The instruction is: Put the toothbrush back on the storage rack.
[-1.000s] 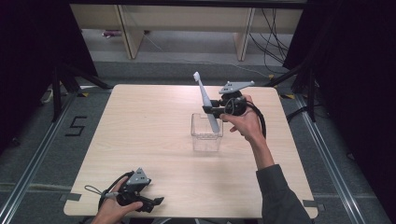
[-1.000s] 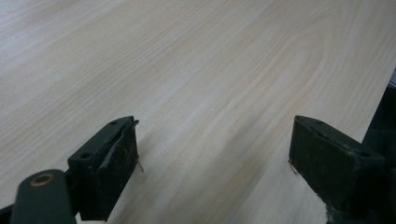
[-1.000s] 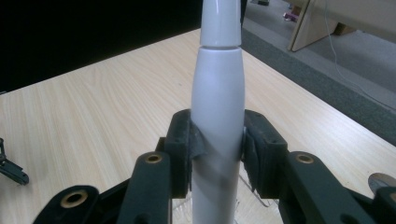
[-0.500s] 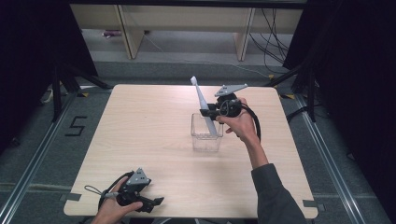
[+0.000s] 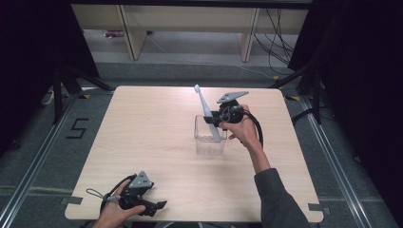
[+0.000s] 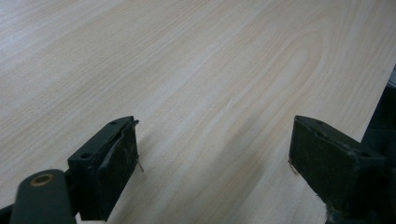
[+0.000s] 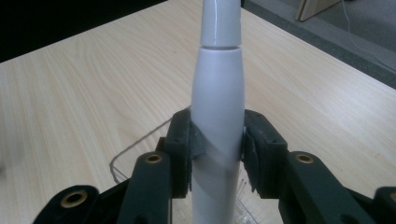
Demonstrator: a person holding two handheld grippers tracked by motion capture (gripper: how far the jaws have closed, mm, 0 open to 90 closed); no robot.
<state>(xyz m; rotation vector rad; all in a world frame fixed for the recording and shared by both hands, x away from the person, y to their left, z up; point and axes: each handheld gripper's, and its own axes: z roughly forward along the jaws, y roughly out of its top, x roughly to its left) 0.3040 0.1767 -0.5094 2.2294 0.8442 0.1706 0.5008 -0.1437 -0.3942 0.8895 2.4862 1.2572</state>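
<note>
A white electric toothbrush (image 5: 201, 101) leans over a clear plastic box (image 5: 209, 145) near the middle of the table, head up and to the left, with its lower end inside the box. My right gripper (image 5: 213, 119) is shut on its handle just above the box rim. In the right gripper view the pads (image 7: 183, 142) press both sides of the white handle (image 7: 218, 88), and the box's clear rim (image 7: 117, 161) shows below. My left gripper (image 5: 160, 206) rests at the table's front left edge. Its jaws stand open (image 6: 215, 161) over bare wood, with nothing between them.
The light wooden table (image 5: 142, 123) has bare wood to the left of the box and in front of it. Dark floor with metal rails surrounds it, and a shelf unit (image 5: 190, 28) stands beyond the far edge. A cable trails from each gripper.
My right gripper has sunk and shifted a little left with the toothbrush, whose lower end now sits deeper in the clear box. The left gripper has stayed put.
</note>
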